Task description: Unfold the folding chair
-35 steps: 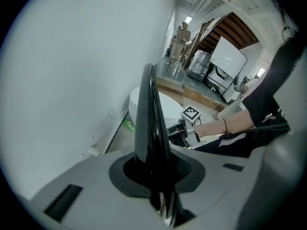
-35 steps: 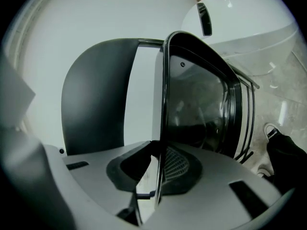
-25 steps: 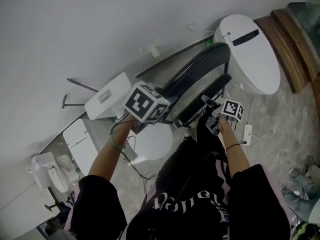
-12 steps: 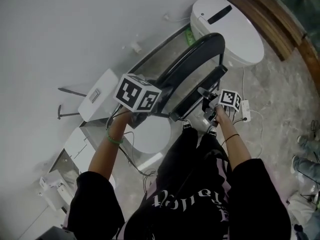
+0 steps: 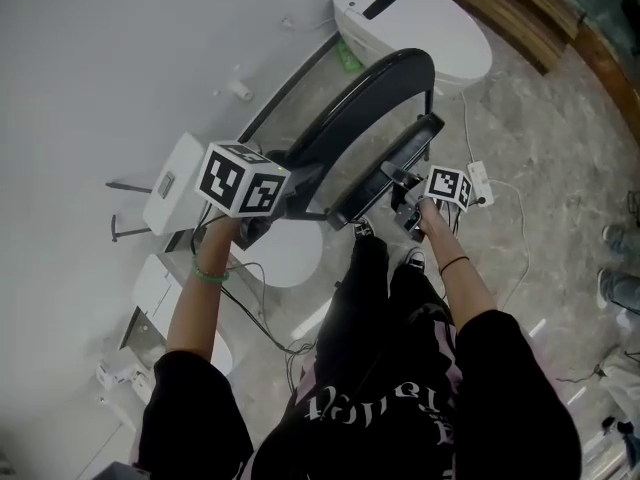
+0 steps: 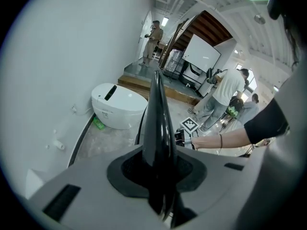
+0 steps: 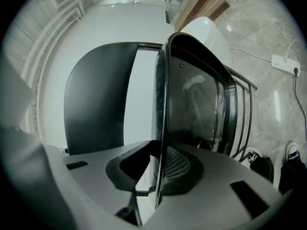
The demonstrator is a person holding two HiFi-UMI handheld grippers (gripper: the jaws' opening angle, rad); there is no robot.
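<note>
Both left tool (jaws just opening) and right tool grip the folding chair.

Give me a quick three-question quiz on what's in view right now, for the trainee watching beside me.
1. True or false: the right gripper is empty.
2. Which of these lies on the floor near that gripper? A: cup. B: power strip. C: plate.
3. Name the big white thing beyond the chair.

Key
1. False: it is shut on the edge of the chair's seat.
2. B.
3. Toilet.
</note>
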